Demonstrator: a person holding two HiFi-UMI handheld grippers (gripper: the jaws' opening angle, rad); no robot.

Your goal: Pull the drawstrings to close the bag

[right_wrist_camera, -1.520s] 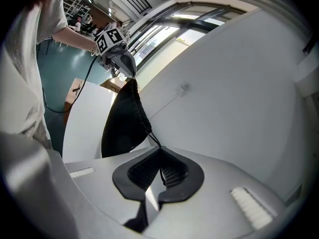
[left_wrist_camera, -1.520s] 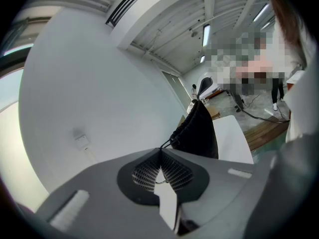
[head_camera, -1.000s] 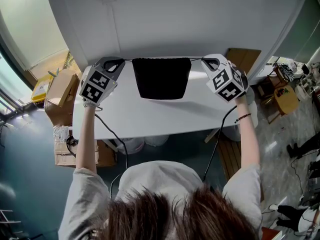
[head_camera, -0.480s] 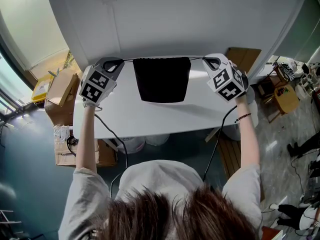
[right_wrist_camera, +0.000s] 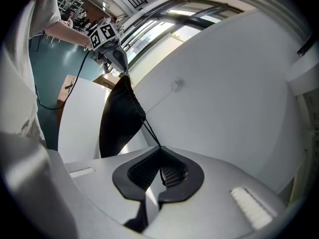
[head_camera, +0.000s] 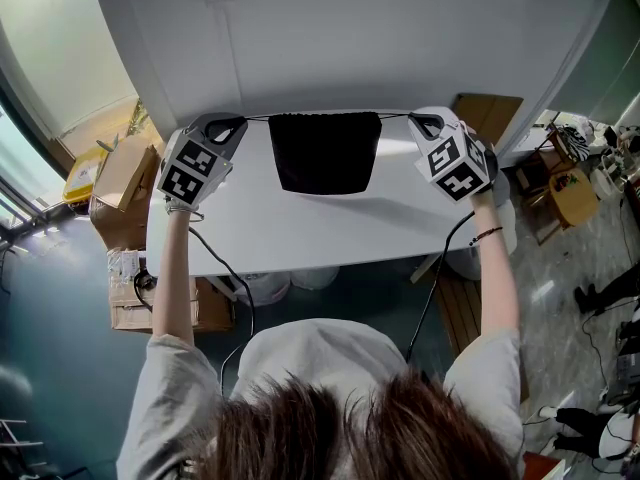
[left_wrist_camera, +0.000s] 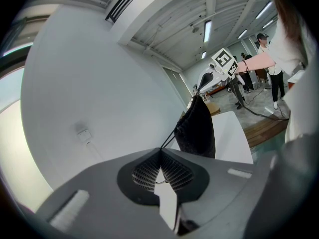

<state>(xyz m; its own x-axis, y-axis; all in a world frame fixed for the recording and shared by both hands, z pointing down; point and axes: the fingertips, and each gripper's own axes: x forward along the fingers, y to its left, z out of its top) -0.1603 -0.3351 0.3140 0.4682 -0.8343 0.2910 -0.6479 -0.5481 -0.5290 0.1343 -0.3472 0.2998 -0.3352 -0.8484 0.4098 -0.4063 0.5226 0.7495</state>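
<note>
Black bag (head_camera: 325, 153) hangs between our left tongs (head_camera: 243, 122) and right tongs (head_camera: 411, 118), each clamped on its drawstring (left_wrist_camera: 174, 132); next we judge a wider outward pull will cinch it.

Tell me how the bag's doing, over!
Left gripper shut on left string. Right gripper shut on right string. Bag strung between them, mouth bunched. Nothing blocking.

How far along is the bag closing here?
Done: left gripper and right gripper are each shut on a drawstring. In hand: both drawstrings are taut, the black bag strung between them. Left: its mouth spans nearly full width in the head view, so cinching seems unfinished.
</note>
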